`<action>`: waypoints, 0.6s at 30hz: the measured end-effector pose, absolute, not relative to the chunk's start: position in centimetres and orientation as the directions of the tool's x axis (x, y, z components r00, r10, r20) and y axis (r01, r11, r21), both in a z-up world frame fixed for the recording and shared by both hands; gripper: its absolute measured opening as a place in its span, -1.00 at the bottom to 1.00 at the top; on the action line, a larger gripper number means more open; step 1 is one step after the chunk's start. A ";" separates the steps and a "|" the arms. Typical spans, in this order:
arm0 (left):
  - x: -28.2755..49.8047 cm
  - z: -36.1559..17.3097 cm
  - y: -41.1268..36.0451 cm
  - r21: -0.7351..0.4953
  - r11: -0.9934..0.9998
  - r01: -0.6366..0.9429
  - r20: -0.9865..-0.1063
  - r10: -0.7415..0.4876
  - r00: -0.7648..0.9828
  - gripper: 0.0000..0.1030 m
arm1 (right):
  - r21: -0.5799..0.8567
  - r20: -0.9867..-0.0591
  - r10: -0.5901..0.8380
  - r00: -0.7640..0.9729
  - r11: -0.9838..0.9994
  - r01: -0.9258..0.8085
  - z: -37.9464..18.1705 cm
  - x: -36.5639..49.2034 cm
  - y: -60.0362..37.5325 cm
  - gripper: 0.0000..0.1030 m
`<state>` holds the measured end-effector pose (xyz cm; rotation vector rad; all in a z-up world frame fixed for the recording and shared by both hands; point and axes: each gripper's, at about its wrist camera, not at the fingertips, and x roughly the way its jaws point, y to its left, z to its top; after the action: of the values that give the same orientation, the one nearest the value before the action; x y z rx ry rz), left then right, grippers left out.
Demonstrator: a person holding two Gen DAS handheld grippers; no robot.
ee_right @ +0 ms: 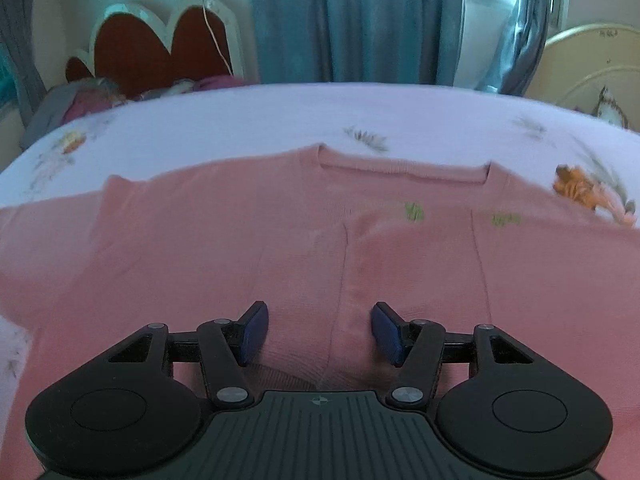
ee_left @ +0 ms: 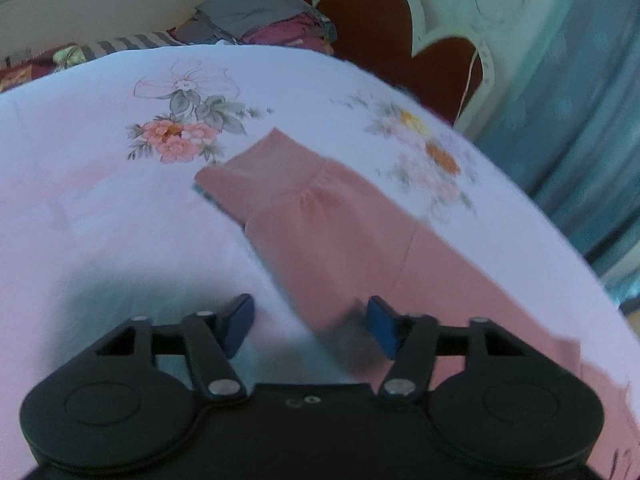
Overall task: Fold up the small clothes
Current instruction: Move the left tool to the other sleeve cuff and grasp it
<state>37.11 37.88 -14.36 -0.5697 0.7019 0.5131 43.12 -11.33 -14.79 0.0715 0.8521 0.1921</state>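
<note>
Left gripper (ee_left: 310, 326): jaws apart, nothing between the blue pads, poised over the edge of the pink sweater's (ee_left: 340, 232) sleeve on the floral bedsheet (ee_left: 100, 184). Right gripper (ee_right: 320, 330): jaws likewise apart and empty, above the sweater body. Only the right view shows neckline (ee_right: 404, 170) and green motifs (ee_right: 414, 212); only the left shows the sleeve cuff (ee_left: 256, 172).
</note>
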 end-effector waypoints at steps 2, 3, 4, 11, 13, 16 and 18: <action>37.6 -14.7 38.8 -0.331 0.713 -0.618 -0.707 0.246 0.663 -0.14 | 0.159 -0.707 0.208 0.676 0.978 -0.134 -14.2 42.7 -11.5 0.14; 37.8 -14.8 39.2 -0.340 0.705 -0.623 -0.702 0.251 0.667 -0.17 | 0.153 -0.695 0.200 0.691 0.980 -0.130 -14.0 42.5 -11.5 0.14; 38.1 -14.9 39.6 -0.345 0.698 -0.627 -0.698 0.256 0.669 -0.24 | 0.141 -0.692 0.189 0.697 0.982 -0.126 -14.0 42.5 -11.5 0.14; 38.3 -14.3 39.4 -0.349 0.698 -0.625 -0.645 0.305 0.701 -0.88 | 0.153 -0.726 0.197 0.658 0.980 -0.124 -15.2 43.2 -11.6 0.14; 38.1 -13.1 38.0 -0.335 0.740 -0.583 -0.611 0.300 0.732 -0.88 | 0.190 -0.700 0.215 0.681 0.975 -0.112 -14.5 42.8 -12.2 0.14; 37.8 -10.3 34.7 -0.317 0.817 -0.481 -0.544 0.258 0.798 -0.88 | 0.203 -0.679 0.220 0.701 0.973 -0.109 -13.8 42.5 -12.9 0.14; 37.8 -8.2 31.8 -0.310 0.868 -0.389 -0.500 0.199 0.843 -0.89 | 0.212 -0.671 0.225 0.706 0.971 -0.107 -13.5 42.4 -13.5 0.14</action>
<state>37.76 31.80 -8.23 -0.4172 0.4751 0.3197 42.40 -13.53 -13.46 0.1621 0.7656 0.1853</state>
